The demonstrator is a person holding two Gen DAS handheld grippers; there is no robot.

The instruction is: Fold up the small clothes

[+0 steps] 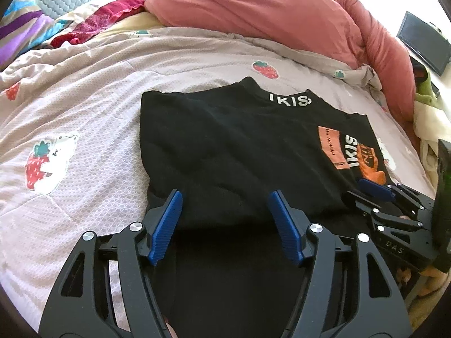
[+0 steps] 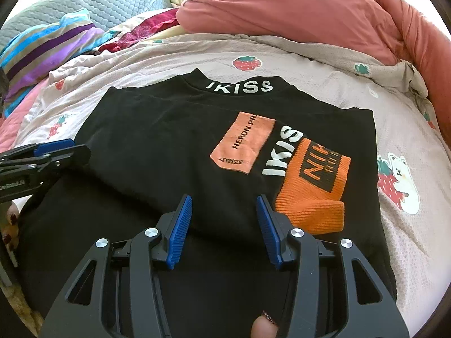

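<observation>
Black top (image 2: pixel 174 140) lies flat on the bed's pale strawberry-print quilt (image 2: pixel 324 73), filling the centre of both wrist views, collar toward the top of the frame. White lettering "IKISS" on the collar. On the chest, right of centre in the right wrist view: a pale orange patch (image 2: pixel 243 142), more white lettering, and an orange ribbed cuff (image 2: pixel 313 194) folded in over the body. The near hem edge looks doubled over, forming a ridge across the lower centre of each frame.

Left gripper (image 1: pixel 224 211): jaws about half open, blue pads standing apart over the near fold of the top, nothing clamped between them. Whether the tips touch the cloth I cannot tell. It also shows at the left edge of the right wrist view (image 2: pixel 53 148).

Right gripper (image 2: pixel 224 215): jaws parted somewhat less than the left's, pads either side of black cloth just left of the cuff, not pressing on it. Seen from the side at lower right of the left wrist view (image 1: pixel 375 190).

Background, upper frame: salmon duvet (image 2: pixel 296 8), striped cloth (image 2: pixel 42 53) at upper left, grey-blue quilted pillow (image 2: pixel 112 0).
</observation>
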